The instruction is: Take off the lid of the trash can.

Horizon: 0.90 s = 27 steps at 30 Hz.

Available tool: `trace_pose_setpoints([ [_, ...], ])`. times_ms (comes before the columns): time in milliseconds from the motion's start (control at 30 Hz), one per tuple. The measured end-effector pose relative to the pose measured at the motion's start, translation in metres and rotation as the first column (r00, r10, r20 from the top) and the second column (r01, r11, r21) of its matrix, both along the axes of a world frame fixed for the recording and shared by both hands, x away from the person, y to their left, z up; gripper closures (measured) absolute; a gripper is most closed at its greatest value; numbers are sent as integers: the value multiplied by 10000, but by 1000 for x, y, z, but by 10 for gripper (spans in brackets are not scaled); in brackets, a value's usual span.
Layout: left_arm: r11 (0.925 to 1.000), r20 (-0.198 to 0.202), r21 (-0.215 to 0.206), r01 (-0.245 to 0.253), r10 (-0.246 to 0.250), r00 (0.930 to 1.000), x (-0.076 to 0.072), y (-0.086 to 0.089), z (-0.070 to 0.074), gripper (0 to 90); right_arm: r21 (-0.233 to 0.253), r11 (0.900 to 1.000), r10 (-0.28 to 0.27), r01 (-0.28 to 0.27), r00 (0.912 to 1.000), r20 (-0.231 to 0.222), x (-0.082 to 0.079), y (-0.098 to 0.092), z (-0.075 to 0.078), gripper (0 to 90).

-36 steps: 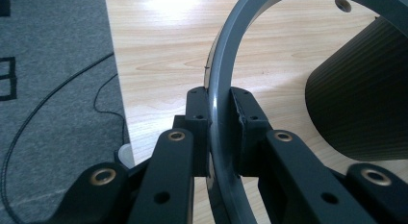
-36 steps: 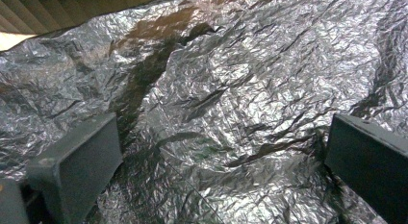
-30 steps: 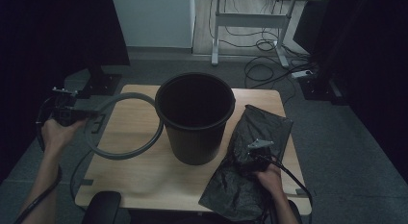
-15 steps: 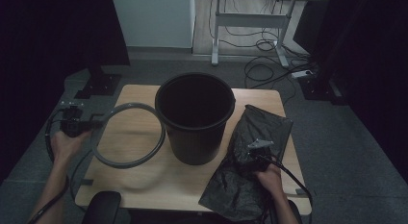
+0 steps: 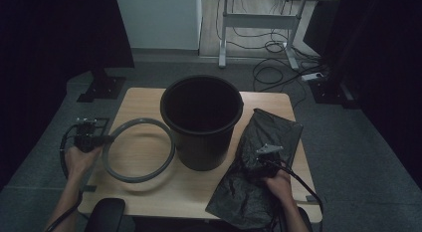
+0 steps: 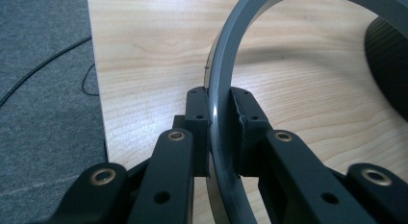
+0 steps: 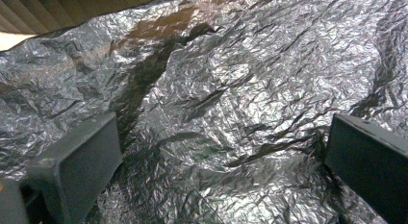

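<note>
Wooden table [image 5: 149,100] – bucket [image 5: 201,122], bag [image 5: 259,172], ring [image 5: 139,150].

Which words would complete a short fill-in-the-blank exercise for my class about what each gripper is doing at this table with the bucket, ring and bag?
1. The left gripper is shut on the grey ____.
2. The right gripper's jaws stand ____ over the crumpled black bag.
3. The black bucket stands ____ the ring and the bag.
4. The bag's near end hangs over the ____ edge of the table.

Missing words: ring; open; between; front
</note>
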<state>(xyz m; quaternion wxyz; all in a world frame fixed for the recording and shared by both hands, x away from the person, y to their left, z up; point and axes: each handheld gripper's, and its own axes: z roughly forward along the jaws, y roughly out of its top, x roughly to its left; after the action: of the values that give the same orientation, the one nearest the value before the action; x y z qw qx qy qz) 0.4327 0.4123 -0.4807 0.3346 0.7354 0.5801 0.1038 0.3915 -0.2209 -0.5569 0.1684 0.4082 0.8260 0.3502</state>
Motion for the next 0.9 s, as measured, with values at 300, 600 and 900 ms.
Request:
trace_pose_setpoints([
  [300,9996,-134,166,-223,225,9997,-2,-2,-23,784,-2,10000,10,-10,10000,8,0,0,0,0],
  [600,9969,-338,694,-368,393,9987,-2,-12,-43,783,10,10000,-5,4,10000,6,0,0,0,0],
  [900,9848,716,1731,-105,-20,9974,-11,-21,-51,731,11,10000,-5,5,10000,6,0,0,0,0],
])
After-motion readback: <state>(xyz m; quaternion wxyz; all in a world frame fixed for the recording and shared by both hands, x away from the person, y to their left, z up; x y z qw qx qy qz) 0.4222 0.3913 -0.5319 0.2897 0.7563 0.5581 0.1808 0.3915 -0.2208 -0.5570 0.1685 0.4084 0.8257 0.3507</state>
